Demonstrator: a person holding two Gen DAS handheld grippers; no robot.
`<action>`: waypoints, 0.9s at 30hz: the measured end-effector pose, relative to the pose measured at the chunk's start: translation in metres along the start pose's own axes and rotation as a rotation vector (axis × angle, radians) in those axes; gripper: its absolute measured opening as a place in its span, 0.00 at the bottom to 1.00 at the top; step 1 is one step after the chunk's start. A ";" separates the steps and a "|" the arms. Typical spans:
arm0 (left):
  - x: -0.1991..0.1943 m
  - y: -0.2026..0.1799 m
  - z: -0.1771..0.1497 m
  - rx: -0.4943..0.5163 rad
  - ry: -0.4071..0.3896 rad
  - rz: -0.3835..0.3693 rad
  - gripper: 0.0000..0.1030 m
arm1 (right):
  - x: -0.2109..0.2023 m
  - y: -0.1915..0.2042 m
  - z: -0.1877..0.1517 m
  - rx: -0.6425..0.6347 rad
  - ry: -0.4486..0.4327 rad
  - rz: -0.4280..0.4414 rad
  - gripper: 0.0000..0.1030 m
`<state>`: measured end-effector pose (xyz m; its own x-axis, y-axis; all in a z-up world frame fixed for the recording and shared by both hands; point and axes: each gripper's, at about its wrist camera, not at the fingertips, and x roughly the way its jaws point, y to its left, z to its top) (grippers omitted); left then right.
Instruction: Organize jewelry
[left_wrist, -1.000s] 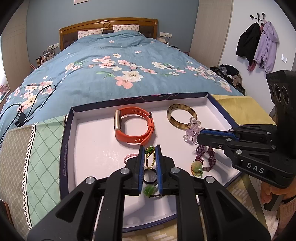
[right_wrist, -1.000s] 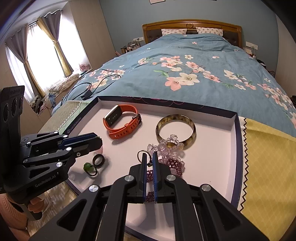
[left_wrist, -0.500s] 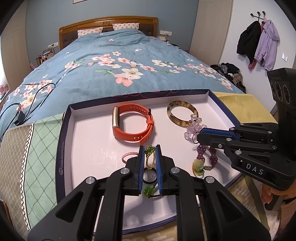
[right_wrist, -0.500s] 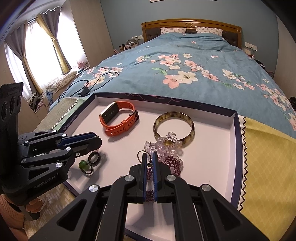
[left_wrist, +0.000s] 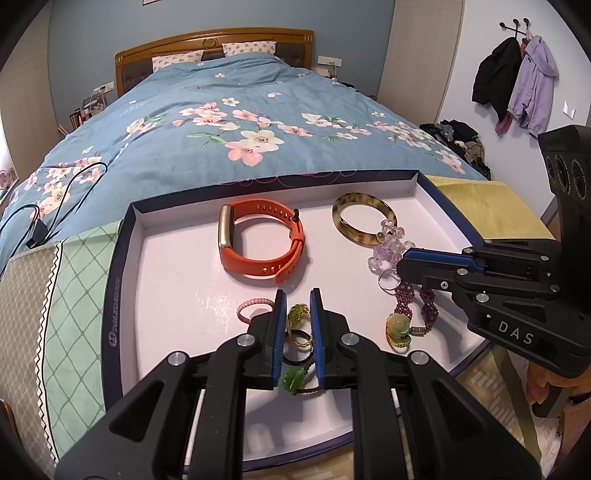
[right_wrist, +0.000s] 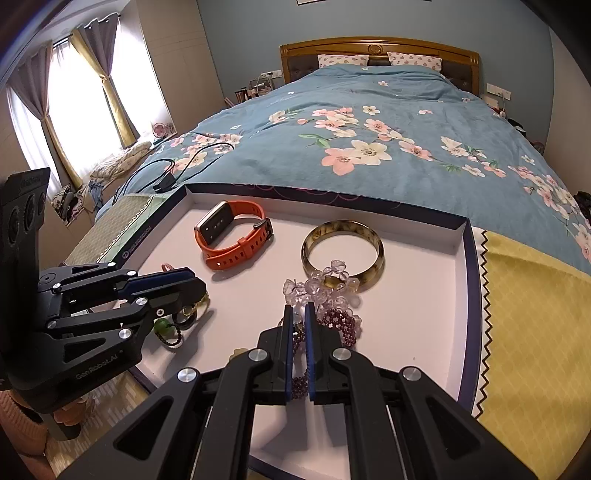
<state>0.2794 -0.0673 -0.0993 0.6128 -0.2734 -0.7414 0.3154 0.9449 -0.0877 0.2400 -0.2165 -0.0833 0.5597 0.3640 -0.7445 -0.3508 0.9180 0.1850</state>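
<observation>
White-lined tray (left_wrist: 173, 266) of jewelry beside blue floral bed (left_wrist: 229, 122).

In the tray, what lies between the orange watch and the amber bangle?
Nothing: only bare white tray floor separates the orange watch from the amber bangle, clearest in the left wrist view.

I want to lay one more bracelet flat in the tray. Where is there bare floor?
Bare: the tray's right side past the amber bangle, and the left strip between the wall and the orange watch. Crowded: the near middle, with rings, crystal beads and purple bracelet.
</observation>
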 end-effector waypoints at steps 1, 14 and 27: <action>0.000 0.000 0.000 -0.001 0.001 0.000 0.12 | -0.002 -0.002 -0.001 0.002 -0.003 0.001 0.06; -0.022 -0.005 -0.001 0.010 -0.055 0.018 0.46 | -0.020 0.003 -0.004 0.011 -0.042 0.022 0.12; -0.089 -0.011 -0.017 0.023 -0.190 0.024 0.92 | -0.052 0.010 -0.020 0.029 -0.123 0.003 0.67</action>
<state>0.2087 -0.0506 -0.0440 0.7454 -0.2817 -0.6042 0.3142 0.9478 -0.0542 0.1923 -0.2292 -0.0553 0.6472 0.3814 -0.6600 -0.3317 0.9205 0.2067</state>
